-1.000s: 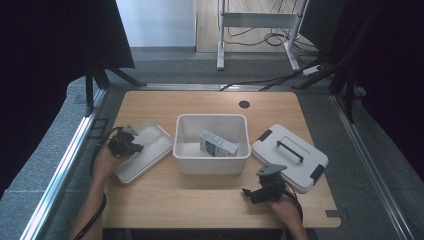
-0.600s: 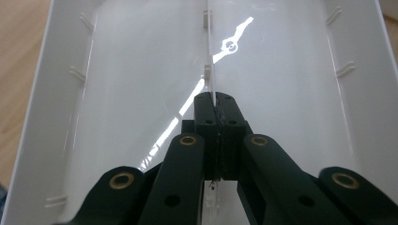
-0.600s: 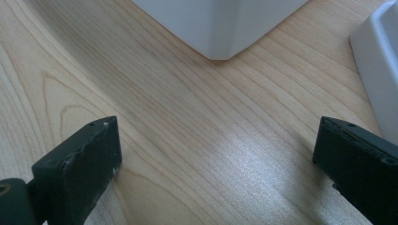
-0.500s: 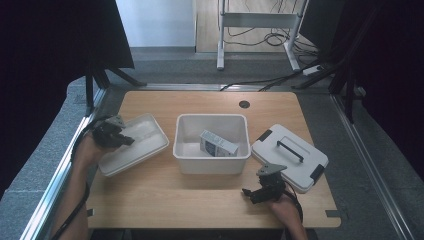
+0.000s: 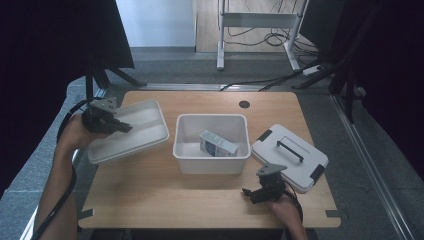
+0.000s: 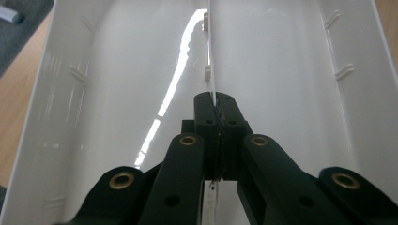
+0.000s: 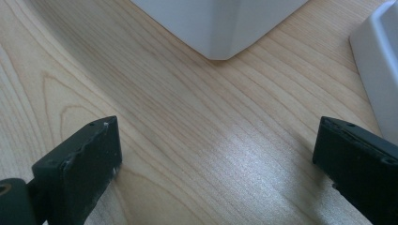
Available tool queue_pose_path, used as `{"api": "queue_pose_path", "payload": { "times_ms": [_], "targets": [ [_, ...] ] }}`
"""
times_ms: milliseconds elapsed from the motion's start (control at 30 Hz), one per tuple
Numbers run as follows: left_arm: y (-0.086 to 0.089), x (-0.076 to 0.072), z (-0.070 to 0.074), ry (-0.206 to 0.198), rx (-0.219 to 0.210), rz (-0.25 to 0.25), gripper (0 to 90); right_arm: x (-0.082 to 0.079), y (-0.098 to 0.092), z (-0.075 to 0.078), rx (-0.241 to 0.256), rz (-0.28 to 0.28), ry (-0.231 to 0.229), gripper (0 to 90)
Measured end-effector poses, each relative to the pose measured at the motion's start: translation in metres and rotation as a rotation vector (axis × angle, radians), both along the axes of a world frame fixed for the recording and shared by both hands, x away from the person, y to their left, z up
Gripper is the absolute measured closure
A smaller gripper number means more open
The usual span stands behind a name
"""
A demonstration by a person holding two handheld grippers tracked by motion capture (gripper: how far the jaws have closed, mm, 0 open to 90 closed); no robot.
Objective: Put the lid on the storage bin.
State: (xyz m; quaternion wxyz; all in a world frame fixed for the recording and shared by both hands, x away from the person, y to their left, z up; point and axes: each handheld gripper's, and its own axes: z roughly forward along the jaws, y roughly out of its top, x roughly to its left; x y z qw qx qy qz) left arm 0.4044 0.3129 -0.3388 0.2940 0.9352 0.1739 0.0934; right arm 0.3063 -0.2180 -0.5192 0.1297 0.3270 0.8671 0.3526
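Gripping a white tray [image 5: 131, 131] at the left of the high view, my left gripper [image 5: 116, 124] has its jaws pinched together on the thin upright divider [image 6: 210, 56] that runs down the tray's middle, as the left gripper view shows. The tray sits tilted at the table's [image 5: 200, 200] left edge, partly overhanging it. I judge it light, stiff, glossy plastic, likely slippery; the divider is a narrow hold, so the tray may swing, and a rim grip would steady it better. At centre stands an open white bin [image 5: 212, 142] with a small box [image 5: 218, 144] inside. A white lid [image 5: 290, 155] with a black handle lies at the right. My right gripper [image 5: 254, 194] rests low near the bottom centre, jaws spread wide over bare wood, holding nothing.
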Motion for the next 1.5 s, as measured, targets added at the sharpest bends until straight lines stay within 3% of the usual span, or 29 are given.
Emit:
{"api": "queue_pose_path", "payload": {
  "times_ms": [233, 500, 1067, 1500],
  "targets": [
    [-0.028, 0.006, 0.018, -0.008, -0.003, -0.065, 89.0, 0.0, 0.0, 0.0, 0.0, -0.001, -0.001, 1.0],
    [-0.069, 0.014, 0.025, -0.019, -0.022, -0.15, 89.0, 0.0, 0.0, 0.0, 0.0, -0.002, 0.0, 1.1],
    [-0.155, 0.032, 0.019, -0.011, -0.044, -0.269, 89.0, 0.0, 0.0, 0.0, 0.0, -0.002, 0.0, 1.0],
    [-0.209, 0.037, 0.006, 0.001, -0.037, -0.333, 89.0, 0.0, 0.0, 0.0, 0.001, -0.002, -0.002, 1.0]
  ]
}}
